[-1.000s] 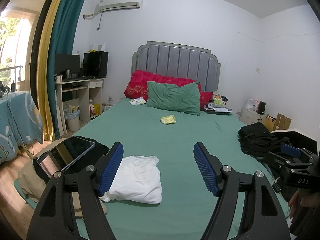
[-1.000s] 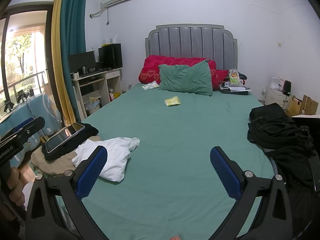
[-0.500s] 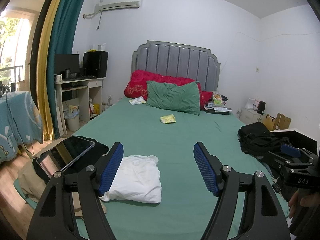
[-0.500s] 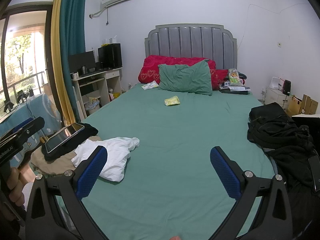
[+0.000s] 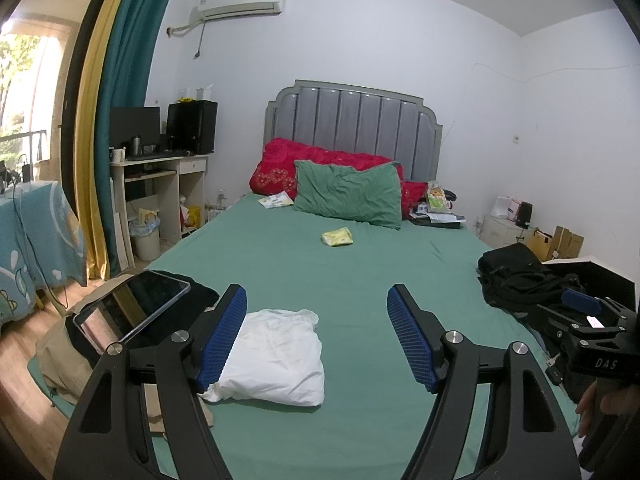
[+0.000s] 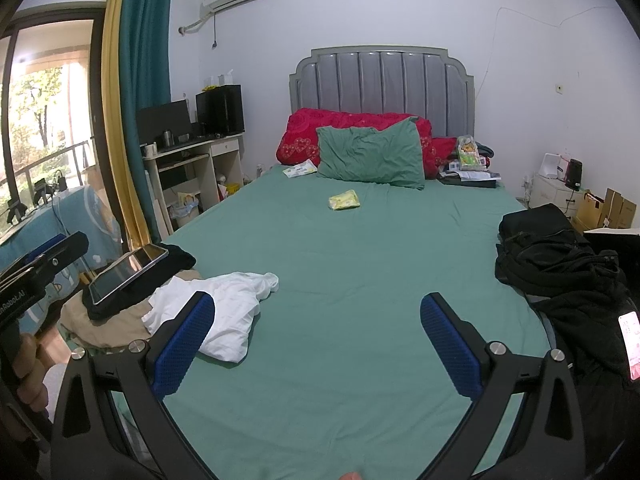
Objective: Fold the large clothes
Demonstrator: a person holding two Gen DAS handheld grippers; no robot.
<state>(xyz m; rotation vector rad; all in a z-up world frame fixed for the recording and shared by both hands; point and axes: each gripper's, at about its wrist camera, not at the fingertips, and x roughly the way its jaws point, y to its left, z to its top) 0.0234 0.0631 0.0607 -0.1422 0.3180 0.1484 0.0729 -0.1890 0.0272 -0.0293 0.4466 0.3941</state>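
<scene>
A folded white garment [image 5: 276,356] lies on the green bed sheet [image 5: 360,280] near the bed's left front edge; it also shows in the right wrist view [image 6: 224,316]. A pile of black clothes [image 5: 520,280] lies at the bed's right edge, also in the right wrist view [image 6: 560,264]. My left gripper [image 5: 316,336] is open and empty, held above the bed just right of the white garment. My right gripper [image 6: 316,344] is open and empty above the bare sheet [image 6: 360,280].
A tablet [image 5: 132,312] rests on dark and tan clothes [image 6: 108,320] at the bed's left corner. A green pillow [image 5: 348,194], red pillows [image 5: 276,168], a yellow packet [image 5: 338,237] and clutter lie near the headboard. A desk [image 5: 160,184] stands on the left.
</scene>
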